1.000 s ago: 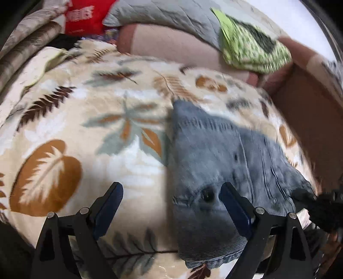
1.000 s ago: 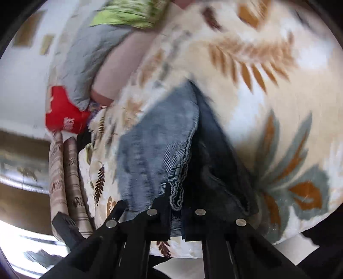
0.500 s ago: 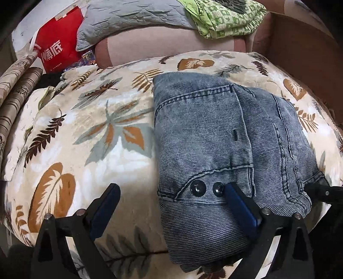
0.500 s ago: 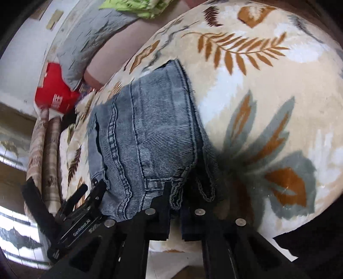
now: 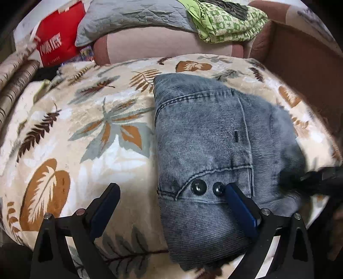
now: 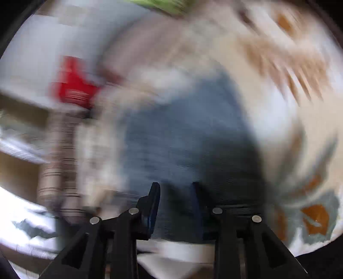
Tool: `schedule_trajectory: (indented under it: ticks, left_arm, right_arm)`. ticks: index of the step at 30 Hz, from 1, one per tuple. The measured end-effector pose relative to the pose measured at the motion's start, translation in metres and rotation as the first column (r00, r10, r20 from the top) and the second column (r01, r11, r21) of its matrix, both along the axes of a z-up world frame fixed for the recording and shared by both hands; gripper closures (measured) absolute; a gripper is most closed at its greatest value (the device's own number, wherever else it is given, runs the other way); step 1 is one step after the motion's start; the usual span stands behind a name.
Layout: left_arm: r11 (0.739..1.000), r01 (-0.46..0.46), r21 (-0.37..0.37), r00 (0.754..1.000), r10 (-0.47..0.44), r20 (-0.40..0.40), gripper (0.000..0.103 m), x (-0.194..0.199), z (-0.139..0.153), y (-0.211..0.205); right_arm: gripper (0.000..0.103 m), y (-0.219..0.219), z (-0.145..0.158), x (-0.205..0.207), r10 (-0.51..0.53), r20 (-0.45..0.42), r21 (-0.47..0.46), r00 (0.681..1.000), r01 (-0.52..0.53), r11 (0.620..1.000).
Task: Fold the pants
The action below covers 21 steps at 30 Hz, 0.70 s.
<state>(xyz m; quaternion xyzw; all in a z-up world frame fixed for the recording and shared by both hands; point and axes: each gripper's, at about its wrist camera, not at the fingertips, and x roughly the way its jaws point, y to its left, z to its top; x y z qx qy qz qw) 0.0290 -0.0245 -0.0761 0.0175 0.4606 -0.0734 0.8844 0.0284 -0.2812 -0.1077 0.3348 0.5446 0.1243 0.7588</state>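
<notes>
The blue-grey corduroy pants (image 5: pixel 214 146) lie folded in a compact stack on the leaf-print blanket (image 5: pixel 90 133), with two dark buttons facing me. My left gripper (image 5: pixel 169 193) is open and empty, its right finger over the pants' near edge by the buttons, its left finger over the blanket. The right gripper shows at the right edge of the left wrist view (image 5: pixel 321 182), at the pants' right side. In the blurred right wrist view my right gripper (image 6: pixel 175 188) has its jaws parted just in front of the pants (image 6: pixel 182 139), with nothing between them.
A pink cushion (image 5: pixel 158 45) with a grey pillow (image 5: pixel 133 17) and a green patterned cloth (image 5: pixel 225 21) lies behind the blanket. A red bag (image 5: pixel 57 43) stands at the back left. A brown sofa arm (image 5: pixel 304 62) rises at the right.
My right gripper has let go of the pants' edge, opened and is swinging fast. The pants have settled flat into the fold. The left gripper has stayed open over the near edge.
</notes>
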Motion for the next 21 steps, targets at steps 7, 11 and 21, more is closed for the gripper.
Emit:
schedule_trajectory:
  ticks: [7, 11, 21]
  left_arm:
    - [0.991, 0.027, 0.133, 1.0, -0.025, -0.017, 0.004, -0.006, -0.006, -0.005]
    - [0.997, 0.005, 0.078, 1.0, -0.005, -0.004, 0.004, -0.007, -0.006, 0.002]
    - [0.998, 0.011, 0.054, 1.0, -0.012, 0.007, 0.004, -0.007, -0.008, 0.005]
  right_arm:
    - [0.092, -0.001, 0.016, 0.001, 0.043, -0.016, -0.032, 0.999, -0.044, 0.999]
    - [0.09, 0.016, 0.065, 0.018, 0.125, 0.022, -0.151, 0.992, -0.12, 0.981]
    - [0.103, -0.025, -0.004, 0.118, -0.064, -0.027, 0.125, 0.998, 0.067, 0.99]
